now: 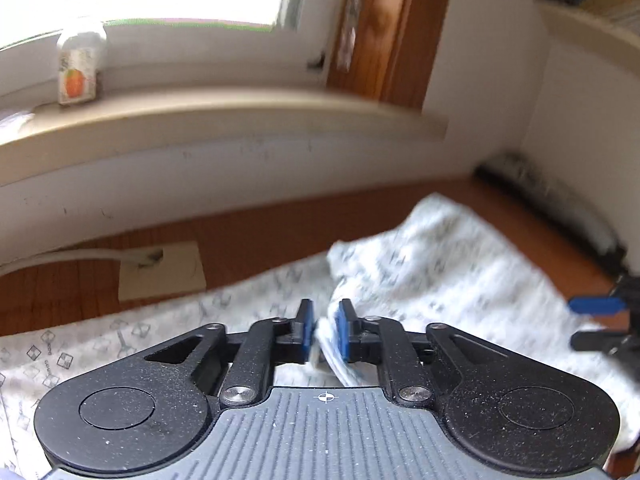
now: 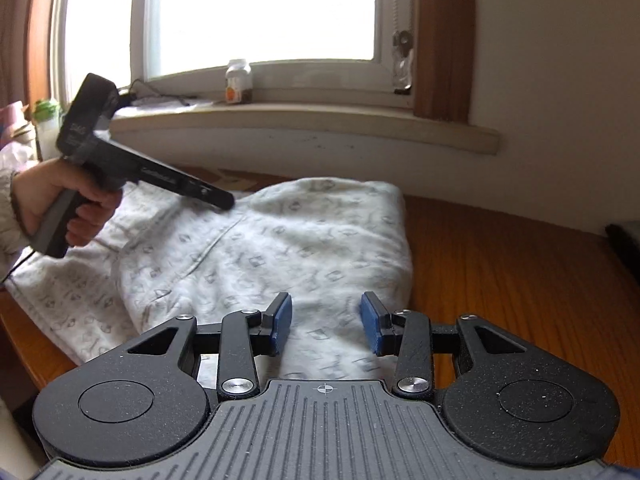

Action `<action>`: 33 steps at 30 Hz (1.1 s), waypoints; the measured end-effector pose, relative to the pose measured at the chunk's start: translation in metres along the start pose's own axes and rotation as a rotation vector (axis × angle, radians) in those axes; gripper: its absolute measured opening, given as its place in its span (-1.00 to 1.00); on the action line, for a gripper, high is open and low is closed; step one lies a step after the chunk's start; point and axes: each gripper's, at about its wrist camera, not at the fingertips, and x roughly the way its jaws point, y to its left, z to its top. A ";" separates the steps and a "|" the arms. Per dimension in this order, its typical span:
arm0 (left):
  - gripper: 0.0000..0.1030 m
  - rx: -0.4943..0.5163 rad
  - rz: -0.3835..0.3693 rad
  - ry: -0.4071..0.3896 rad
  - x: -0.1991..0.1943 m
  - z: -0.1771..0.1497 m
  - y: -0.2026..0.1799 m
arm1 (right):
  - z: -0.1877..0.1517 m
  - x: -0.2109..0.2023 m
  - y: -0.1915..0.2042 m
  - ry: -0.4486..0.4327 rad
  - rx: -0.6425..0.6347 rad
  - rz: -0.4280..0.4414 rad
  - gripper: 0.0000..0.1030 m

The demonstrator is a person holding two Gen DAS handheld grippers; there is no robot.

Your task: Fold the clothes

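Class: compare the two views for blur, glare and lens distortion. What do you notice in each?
Left wrist view: motion-smeared, garment and bottle soft. Right wrist view: sharper, window blown out white, windowsill bowed by the fisheye.

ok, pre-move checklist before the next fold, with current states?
1. Left gripper has cloth: ok. Its jaws are shut on a bunched edge of the white patterned garment.
2. Right gripper free: ok. Jaws are open, nothing between them, poised over the garment's near edge.
3. Garment on the wooden table: ok, though part is already doubled over and rumpled.
4. Landing area flat: not ok. The fold is lumpy.
5. Grip depth on the left: cannot tell, the view is motion-blurred.
6. Bottle on the windowsill out of the way: ok.
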 end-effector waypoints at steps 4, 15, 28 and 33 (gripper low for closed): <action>-0.08 0.028 0.022 -0.060 0.002 0.019 -0.007 | -0.006 0.007 0.001 0.030 -0.016 0.017 -0.23; -0.30 0.041 -0.161 0.087 0.075 0.057 -0.005 | -0.016 0.011 -0.006 0.011 0.001 0.054 -0.20; -0.58 0.060 -0.046 -0.037 0.056 0.053 -0.002 | -0.025 0.008 -0.006 -0.033 0.025 0.039 -0.19; 0.20 0.122 -0.134 -0.056 0.061 0.075 -0.032 | -0.025 0.008 -0.006 -0.036 0.030 0.041 -0.19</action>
